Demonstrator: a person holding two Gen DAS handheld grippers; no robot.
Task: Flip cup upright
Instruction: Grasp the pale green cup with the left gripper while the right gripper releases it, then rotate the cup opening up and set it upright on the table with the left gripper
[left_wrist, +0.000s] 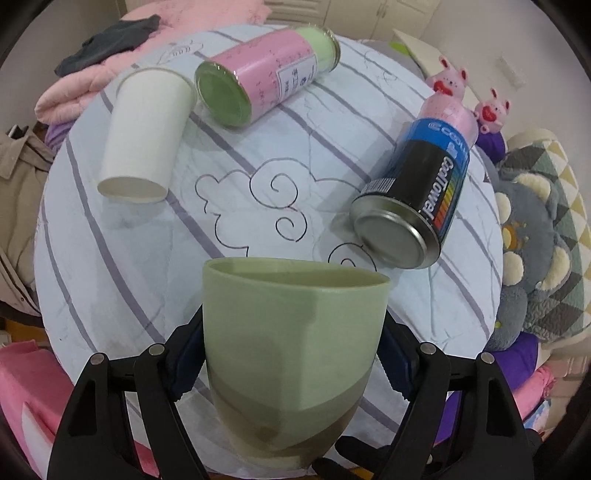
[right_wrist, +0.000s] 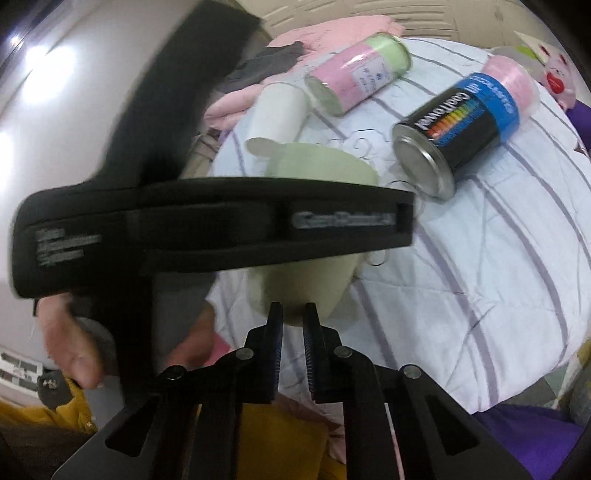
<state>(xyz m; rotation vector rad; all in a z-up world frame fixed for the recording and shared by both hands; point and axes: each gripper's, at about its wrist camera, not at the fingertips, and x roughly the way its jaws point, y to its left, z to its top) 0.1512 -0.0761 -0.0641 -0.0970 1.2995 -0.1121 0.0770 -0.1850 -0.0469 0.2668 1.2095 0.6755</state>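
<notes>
- left tongs (left_wrist: 293, 354) clamp the pale green cup (left_wrist: 291, 354), mouth up, over the bed's (left_wrist: 236, 229) near edge.
- right tongs (right_wrist: 293, 347) nearly closed, empty, just behind the cup.
- two cans lie farther back: one reads "cooltowel" (left_wrist: 417, 192), one pink-labelled (left_wrist: 266, 75).
- one white paper cup (left_wrist: 146, 136) lies tipped.

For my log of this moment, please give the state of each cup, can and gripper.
Green cup: upright, mouth up, held.
White cup: on its side.
Pink can: on its side.
Black can: on its side.
Left gripper: shut on green cup.
Right gripper: nearly shut, holds nothing.
</notes>
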